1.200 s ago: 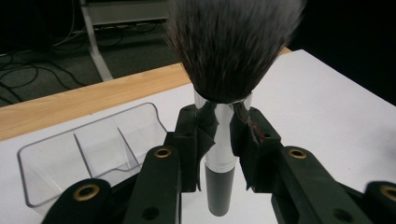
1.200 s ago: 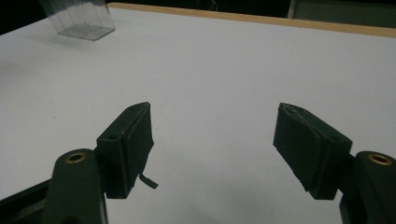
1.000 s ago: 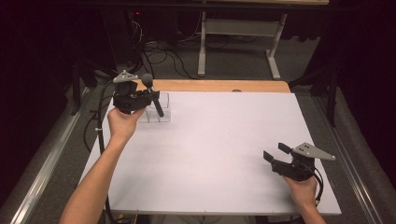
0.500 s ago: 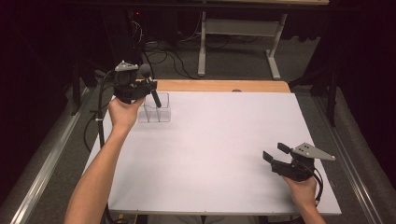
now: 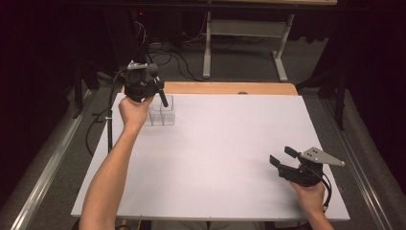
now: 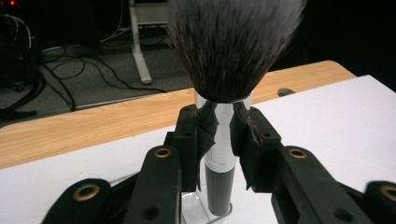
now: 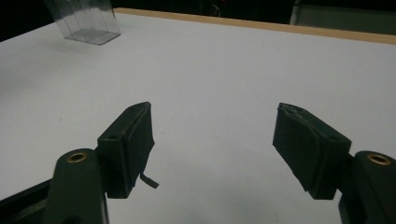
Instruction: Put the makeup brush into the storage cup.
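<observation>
At far left, above the clear holder (image 5: 162, 111): left gripper (image 6: 219, 135) pinching the brush (image 6: 224, 93) by its silver collar, bristles up, handle tip aimed into a compartment, likely for slotting in. Near right, low over the sheet (image 5: 230, 143): right gripper (image 7: 224, 154) spread wide, empty, seemingly waiting.

Grey-tipped dark brush (image 6: 232, 46), silver ferrule (image 6: 223, 135), white table (image 5: 230, 143).
</observation>
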`<action>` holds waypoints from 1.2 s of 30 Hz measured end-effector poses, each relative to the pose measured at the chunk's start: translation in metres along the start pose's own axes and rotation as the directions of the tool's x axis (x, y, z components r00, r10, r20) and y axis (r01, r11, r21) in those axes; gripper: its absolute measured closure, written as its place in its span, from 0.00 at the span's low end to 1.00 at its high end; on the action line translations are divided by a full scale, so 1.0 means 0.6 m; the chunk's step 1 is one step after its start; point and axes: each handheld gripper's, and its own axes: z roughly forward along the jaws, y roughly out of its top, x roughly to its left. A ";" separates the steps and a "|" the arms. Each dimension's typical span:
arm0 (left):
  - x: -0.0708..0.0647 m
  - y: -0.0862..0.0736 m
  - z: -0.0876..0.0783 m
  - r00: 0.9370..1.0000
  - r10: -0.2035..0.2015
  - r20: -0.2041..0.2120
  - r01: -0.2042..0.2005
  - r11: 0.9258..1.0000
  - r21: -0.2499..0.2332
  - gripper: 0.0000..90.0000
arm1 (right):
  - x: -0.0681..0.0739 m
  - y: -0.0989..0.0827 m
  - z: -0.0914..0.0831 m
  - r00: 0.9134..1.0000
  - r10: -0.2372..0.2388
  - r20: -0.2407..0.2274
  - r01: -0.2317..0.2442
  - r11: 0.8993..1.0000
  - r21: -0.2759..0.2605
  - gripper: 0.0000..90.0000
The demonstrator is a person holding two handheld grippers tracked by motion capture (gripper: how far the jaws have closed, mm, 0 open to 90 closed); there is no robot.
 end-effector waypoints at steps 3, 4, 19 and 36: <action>0.000 -0.003 0.014 1.000 -0.002 -0.012 0.002 1.000 0.016 0.78 | -0.001 0.000 0.001 1.000 -0.003 0.005 0.003 1.000 0.010 0.34; 0.000 -0.004 0.018 1.000 -0.003 -0.015 0.003 1.000 0.020 0.78 | -0.001 0.000 0.002 1.000 0.000 0.005 0.000 1.000 0.010 0.34; 0.001 -0.016 0.036 0.998 0.043 -0.048 -0.038 0.995 0.091 0.78 | 0.000 0.000 0.002 1.000 -0.019 0.016 0.019 1.000 0.016 0.34; 0.002 -0.028 0.049 0.998 0.056 -0.040 -0.050 0.990 0.132 0.78 | 0.003 0.000 0.005 1.000 -0.028 0.006 0.028 0.999 0.023 0.34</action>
